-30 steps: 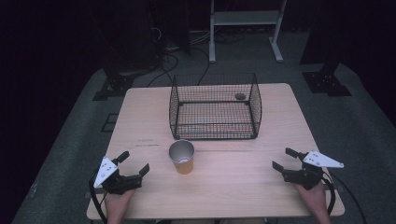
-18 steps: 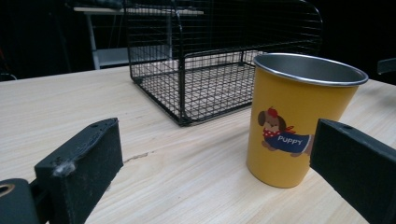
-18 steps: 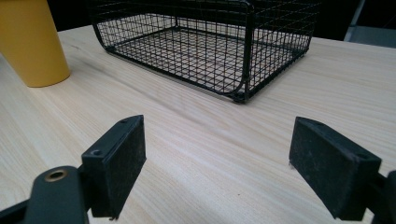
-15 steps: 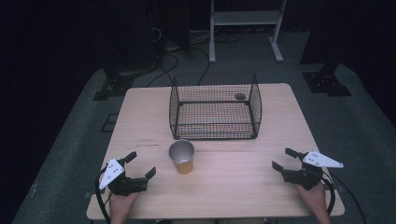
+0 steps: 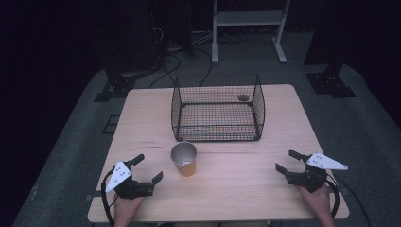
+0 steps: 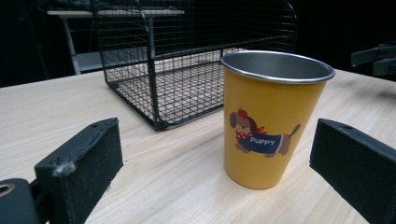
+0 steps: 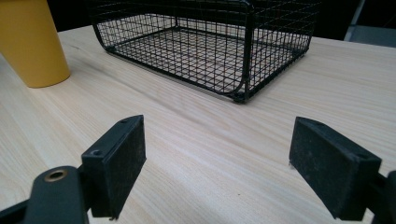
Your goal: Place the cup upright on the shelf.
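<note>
A yellow metal cup [image 5: 184, 160] with a cartoon puppy print stands upright on the wooden table [image 5: 236, 189], just in front of a black wire basket [image 5: 217, 108]. My left gripper [image 5: 147, 168] is open at the table's near left, its jaws pointing at the cup [image 6: 272, 116] from a short distance. My right gripper [image 5: 288, 161] is open at the near right, resting low over the table. In the right gripper view [image 7: 215, 158] the cup [image 7: 31, 42] stands at the far left and the basket [image 7: 205, 42] ahead.
A small dark round object [image 5: 243, 98] lies at the basket's back right corner. Beyond the table are a white metal stand [image 5: 248, 23], cables [image 5: 165, 56] on the floor and dark stand bases [image 5: 330, 82].
My left gripper has moved right and slightly nearer, toward the cup. The right gripper, cup and basket have stayed put.
</note>
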`<control>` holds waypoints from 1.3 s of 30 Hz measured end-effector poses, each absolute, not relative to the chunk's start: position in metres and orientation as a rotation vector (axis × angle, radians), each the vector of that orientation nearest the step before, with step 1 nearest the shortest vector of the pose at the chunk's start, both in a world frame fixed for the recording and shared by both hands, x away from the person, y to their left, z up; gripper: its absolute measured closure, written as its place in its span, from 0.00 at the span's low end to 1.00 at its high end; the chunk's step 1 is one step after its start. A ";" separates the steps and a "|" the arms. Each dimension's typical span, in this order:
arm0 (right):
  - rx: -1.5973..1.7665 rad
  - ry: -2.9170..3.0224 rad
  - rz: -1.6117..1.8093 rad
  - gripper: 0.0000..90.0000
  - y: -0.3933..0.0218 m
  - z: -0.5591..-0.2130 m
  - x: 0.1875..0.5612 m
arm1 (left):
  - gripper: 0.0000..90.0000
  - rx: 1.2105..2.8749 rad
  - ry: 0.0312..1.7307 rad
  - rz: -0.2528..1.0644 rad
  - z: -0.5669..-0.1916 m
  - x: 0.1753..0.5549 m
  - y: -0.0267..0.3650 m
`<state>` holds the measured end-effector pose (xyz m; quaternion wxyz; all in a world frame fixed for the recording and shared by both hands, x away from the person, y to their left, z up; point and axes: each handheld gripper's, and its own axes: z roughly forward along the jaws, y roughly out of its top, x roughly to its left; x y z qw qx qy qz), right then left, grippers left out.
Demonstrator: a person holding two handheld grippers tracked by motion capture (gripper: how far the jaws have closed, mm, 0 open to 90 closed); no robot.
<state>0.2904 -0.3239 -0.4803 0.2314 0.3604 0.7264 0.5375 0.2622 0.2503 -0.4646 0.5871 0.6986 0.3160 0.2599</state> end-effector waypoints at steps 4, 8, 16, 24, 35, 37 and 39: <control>0.991 1.997 1.477 0.19 -0.324 -0.480 0.290 | 0.02 1.632 0.714 0.594 -0.464 0.262 0.246; 0.996 1.995 1.479 0.19 -0.324 -0.480 0.290 | 0.02 1.653 0.686 0.573 -0.466 0.263 0.242; 0.993 1.997 1.481 0.19 -0.324 -0.480 0.291 | 0.02 1.671 0.643 0.567 -0.464 0.263 0.232; 0.992 1.998 1.482 0.19 -0.324 -0.480 0.291 | 0.02 1.686 0.624 0.541 -0.464 0.267 0.221; 1.008 2.002 1.505 0.19 -0.325 -0.480 0.291 | 0.02 1.710 0.601 0.505 -0.464 0.273 0.208; 1.002 2.002 1.505 0.19 -0.325 -0.480 0.291 | 0.02 1.712 0.600 0.498 -0.464 0.275 0.205; 1.003 2.003 1.504 0.19 -0.324 -0.480 0.291 | 0.02 1.715 0.599 0.494 -0.464 0.276 0.204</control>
